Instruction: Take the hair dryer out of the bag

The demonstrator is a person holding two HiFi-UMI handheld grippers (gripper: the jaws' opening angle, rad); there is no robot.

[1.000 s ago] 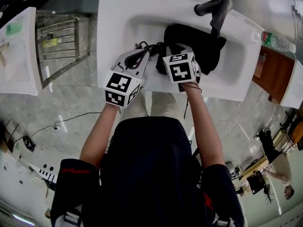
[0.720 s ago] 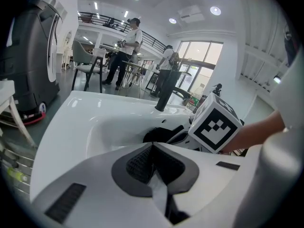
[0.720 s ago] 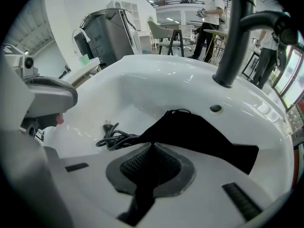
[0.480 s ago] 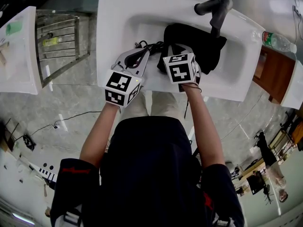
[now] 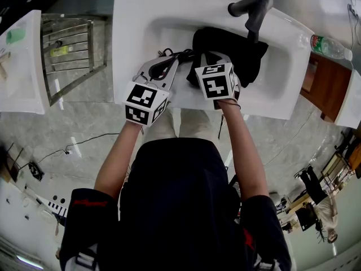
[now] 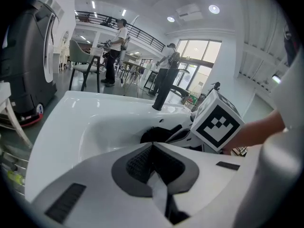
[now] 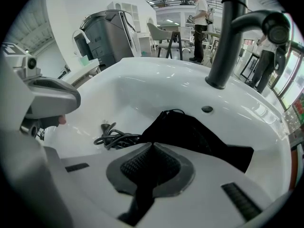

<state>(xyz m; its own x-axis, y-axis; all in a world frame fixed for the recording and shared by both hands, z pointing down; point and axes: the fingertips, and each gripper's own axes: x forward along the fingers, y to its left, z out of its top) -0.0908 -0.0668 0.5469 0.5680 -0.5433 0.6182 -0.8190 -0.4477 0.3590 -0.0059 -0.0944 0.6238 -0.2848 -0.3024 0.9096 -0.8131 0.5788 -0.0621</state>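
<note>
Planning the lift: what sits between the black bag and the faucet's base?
Bare white basin with one small dark hole separates black bag from faucet, per the right gripper view.

Bag [image 5: 243, 54]: inside hidden by its own black cloth; dryer not made out in any view. Cable [image 7: 113, 137]: far end lost at the bag's edge. Left gripper [image 6: 153, 151]: pale strip behind the closed pads, cannot tell what. Right gripper [image 7: 152, 148] pinches bag cloth, pinched edge hidden; in head view its body covers its tips. Faucet [image 7: 227, 37]: top cut off in right gripper view
</note>
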